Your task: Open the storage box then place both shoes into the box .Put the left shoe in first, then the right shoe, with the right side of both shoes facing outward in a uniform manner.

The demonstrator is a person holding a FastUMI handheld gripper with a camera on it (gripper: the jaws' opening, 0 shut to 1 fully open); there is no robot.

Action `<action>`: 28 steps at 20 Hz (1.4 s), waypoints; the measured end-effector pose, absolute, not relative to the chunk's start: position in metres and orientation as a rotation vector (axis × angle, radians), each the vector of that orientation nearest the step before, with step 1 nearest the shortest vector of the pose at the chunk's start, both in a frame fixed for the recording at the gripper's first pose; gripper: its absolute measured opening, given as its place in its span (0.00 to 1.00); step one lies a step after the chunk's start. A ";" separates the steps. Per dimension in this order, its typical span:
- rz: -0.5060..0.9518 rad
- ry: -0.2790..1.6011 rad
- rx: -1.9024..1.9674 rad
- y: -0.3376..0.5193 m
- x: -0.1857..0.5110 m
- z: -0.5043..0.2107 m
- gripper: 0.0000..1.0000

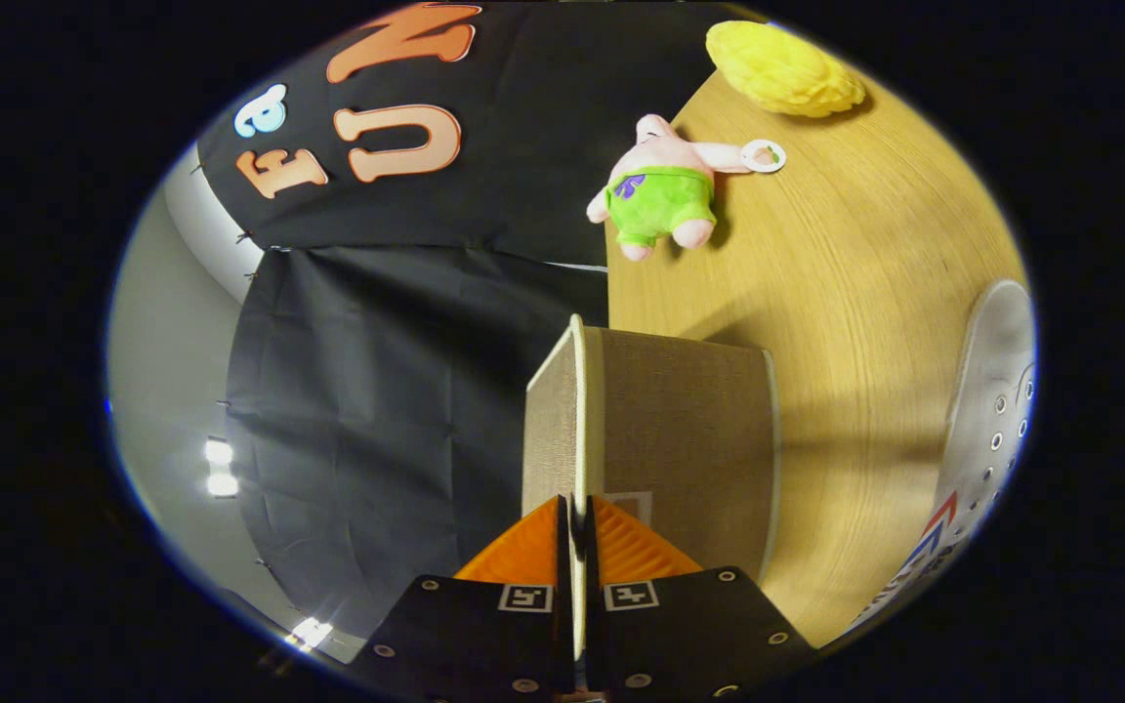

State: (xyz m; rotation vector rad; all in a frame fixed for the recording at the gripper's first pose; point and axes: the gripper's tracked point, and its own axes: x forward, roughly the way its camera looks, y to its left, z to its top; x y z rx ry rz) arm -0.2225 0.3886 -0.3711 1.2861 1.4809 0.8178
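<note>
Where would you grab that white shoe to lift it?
Probably at the collar behind the eyelets. The white shoe lies on the wooden table beside the storage box, so coming down from above suits it. For now the gripper is shut on the box's lid.

Gripper view close along jaws, rolled sideways, facing table (855, 322).

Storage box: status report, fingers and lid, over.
Fingers pinched on the storage box lid's edge, lid swung up. Box on the wooden table. One shoe beside the box, not yet loaded. Plush toy beyond, well apart.
</note>
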 end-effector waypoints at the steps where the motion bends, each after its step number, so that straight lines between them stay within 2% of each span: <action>1: 0.816 1.486 1.273 0.388 -0.220 -0.370 0.03; 10: 0.873 1.278 1.274 0.365 -0.159 -0.300 0.01; 15: 0.794 1.387 1.068 0.375 -0.178 -0.361 0.01; 16: 0.801 1.400 1.059 0.374 -0.185 -0.361 0.04; 17: 0.814 1.410 1.062 0.376 -0.189 -0.362 0.09; 18: 0.828 1.420 1.064 0.377 -0.195 -0.362 0.22; 19: 0.838 1.423 1.059 0.380 -0.200 -0.366 0.27; 21: 0.848 1.422 1.038 0.385 -0.209 -0.375 0.51; 22: 0.849 1.430 1.026 0.388 -0.214 -0.381 0.70; 24: 0.860 1.450 1.031 0.394 -0.222 -0.388 0.88; 26: 0.861 1.468 1.049 0.397 -0.226 -0.396 0.96; 28: 0.858 1.495 1.058 0.401 -0.234 -0.407 0.96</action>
